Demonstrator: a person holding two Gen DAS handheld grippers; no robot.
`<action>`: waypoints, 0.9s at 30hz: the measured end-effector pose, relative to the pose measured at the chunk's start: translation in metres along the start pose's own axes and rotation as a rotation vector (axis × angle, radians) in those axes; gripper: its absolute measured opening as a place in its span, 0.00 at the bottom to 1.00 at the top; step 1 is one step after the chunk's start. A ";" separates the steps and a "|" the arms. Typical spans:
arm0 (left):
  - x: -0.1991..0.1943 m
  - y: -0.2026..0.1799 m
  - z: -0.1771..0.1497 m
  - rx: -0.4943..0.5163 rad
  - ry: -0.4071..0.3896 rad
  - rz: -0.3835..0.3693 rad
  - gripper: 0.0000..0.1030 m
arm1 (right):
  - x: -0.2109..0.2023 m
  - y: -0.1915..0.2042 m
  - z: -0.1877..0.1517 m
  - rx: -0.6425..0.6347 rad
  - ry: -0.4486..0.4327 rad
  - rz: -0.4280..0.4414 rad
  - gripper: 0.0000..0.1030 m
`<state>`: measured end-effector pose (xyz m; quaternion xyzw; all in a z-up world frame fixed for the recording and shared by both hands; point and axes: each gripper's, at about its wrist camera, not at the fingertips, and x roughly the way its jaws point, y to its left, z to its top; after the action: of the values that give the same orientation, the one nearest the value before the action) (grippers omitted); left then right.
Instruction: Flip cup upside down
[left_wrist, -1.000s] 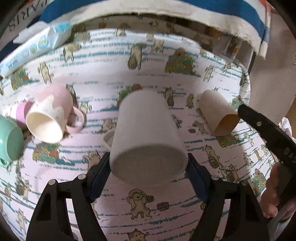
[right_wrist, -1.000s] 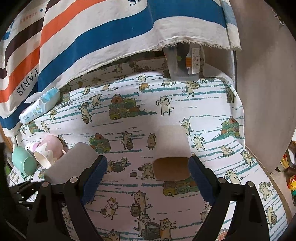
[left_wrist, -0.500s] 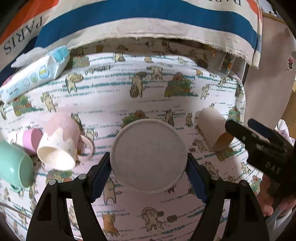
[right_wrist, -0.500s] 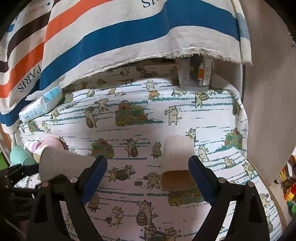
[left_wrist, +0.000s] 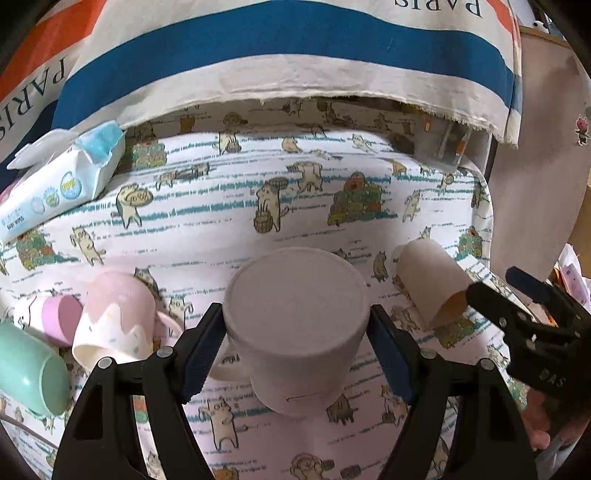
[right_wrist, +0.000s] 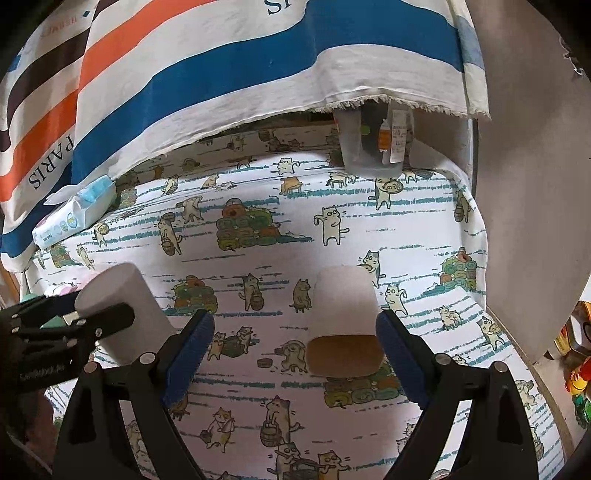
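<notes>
My left gripper (left_wrist: 295, 347) is shut on a white handled mug (left_wrist: 295, 325), which it holds with the flat base facing the camera and tilted up, mouth downward, above the cat-print tablecloth (left_wrist: 221, 229). The same mug (right_wrist: 122, 314) shows at the left of the right wrist view, base up, in the left gripper (right_wrist: 70, 332). My right gripper (right_wrist: 295, 350) is open, its blue pads either side of a paper cup (right_wrist: 343, 317) lying on its side, brown mouth toward the camera, not touching it. The right gripper (left_wrist: 524, 325) shows at the right of the left wrist view beside that cup (left_wrist: 432, 284).
A pink-and-white mug (left_wrist: 114, 321), a small pink cup (left_wrist: 61, 319) and a mint cup (left_wrist: 29, 373) lie on their sides at the left. A wet-wipes pack (left_wrist: 62, 181) sits at the back left. A striped cloth (right_wrist: 221, 74) hangs behind. A clear container (right_wrist: 373, 144) stands at the back right.
The left gripper has turned the white mug over, so its base went from facing down toward the camera to facing up. The right gripper has moved closer around the lying paper cup.
</notes>
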<state>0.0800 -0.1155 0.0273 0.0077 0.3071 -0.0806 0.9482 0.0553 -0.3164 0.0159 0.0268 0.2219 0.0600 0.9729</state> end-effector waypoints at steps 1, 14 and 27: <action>0.002 -0.001 0.000 0.009 -0.020 0.016 0.74 | 0.001 0.000 -0.001 0.000 0.003 0.002 0.88; 0.027 -0.001 -0.007 0.034 -0.024 0.029 0.74 | 0.000 0.002 -0.004 -0.013 0.016 -0.003 0.88; -0.005 0.008 -0.004 0.045 -0.166 0.068 0.98 | -0.012 0.009 0.002 -0.023 -0.003 -0.011 0.88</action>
<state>0.0750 -0.1065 0.0262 0.0326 0.2252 -0.0556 0.9722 0.0445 -0.3090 0.0239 0.0146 0.2201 0.0570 0.9737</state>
